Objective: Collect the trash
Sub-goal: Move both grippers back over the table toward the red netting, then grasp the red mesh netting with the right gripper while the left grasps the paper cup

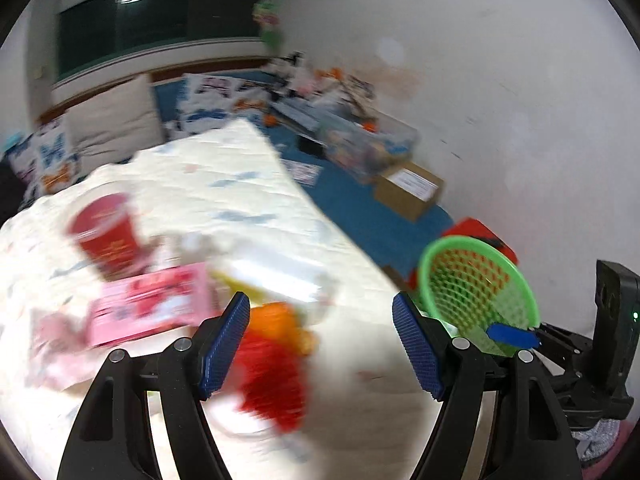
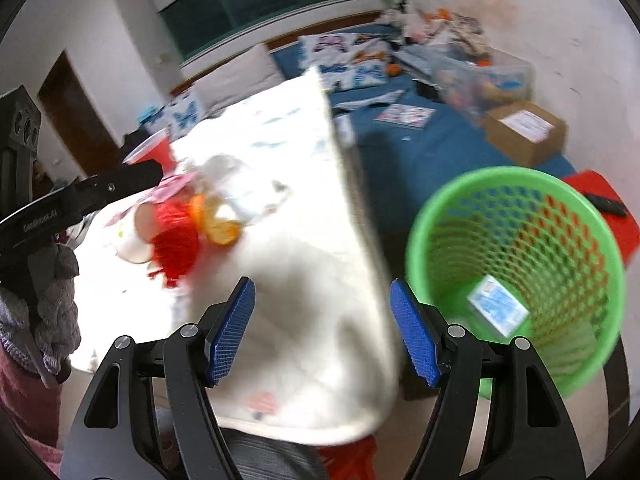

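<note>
- The left gripper [image 1: 322, 344] hung with its blue pads apart and nothing between them, above the trash heap on the white padded surface [image 1: 240, 184].
- The right gripper [image 2: 322, 330] was likewise spread and empty, over that surface's near right edge, with the green mesh basket [image 2: 448, 216] just beside it.
- One basket stood off the surface's right edge, its mouth tipped toward the camera; one small blue-and-white carton [image 2: 498, 310] lay inside it at a slant.
- On the surface, toward its left side, the blurred trash was bunched together: one red paper cup [image 1: 110, 236], tilted with its rim toward the upper left; one flat pink box [image 1: 152, 306], its long axis roughly across the left wrist view; one red and orange wrapper [image 1: 276, 364]; some white crumpled packaging I could not sort out.
- Beyond lay a blue mat [image 2: 420, 152] with one cardboard box [image 2: 524, 132], patterned cushions and a clutter of things against a white wall; a dark window sat above.
</note>
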Available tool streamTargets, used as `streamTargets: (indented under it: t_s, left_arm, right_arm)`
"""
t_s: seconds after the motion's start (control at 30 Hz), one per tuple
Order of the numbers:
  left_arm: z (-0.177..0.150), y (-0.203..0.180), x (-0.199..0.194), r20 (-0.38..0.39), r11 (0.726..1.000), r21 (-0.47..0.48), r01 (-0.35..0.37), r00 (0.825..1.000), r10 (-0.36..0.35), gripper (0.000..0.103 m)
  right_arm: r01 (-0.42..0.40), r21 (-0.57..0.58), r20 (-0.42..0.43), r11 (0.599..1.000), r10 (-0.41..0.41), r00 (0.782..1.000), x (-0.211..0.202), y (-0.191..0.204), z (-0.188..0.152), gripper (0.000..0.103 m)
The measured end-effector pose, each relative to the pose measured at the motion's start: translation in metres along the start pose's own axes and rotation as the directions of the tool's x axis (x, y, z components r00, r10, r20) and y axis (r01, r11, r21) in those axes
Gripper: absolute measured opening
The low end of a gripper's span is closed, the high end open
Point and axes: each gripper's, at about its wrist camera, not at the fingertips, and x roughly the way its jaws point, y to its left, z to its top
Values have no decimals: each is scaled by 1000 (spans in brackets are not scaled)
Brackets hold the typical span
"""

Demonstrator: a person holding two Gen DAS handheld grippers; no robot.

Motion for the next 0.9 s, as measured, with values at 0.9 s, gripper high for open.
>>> streamTargets:
  t_s: [0.9]
  left_arm:
    - [-66,142,-17,-33,949,-315,-3,999,-8,71]
  right_arm:
    - [-158,-148,-133,976,139,981,101,112,24,64]
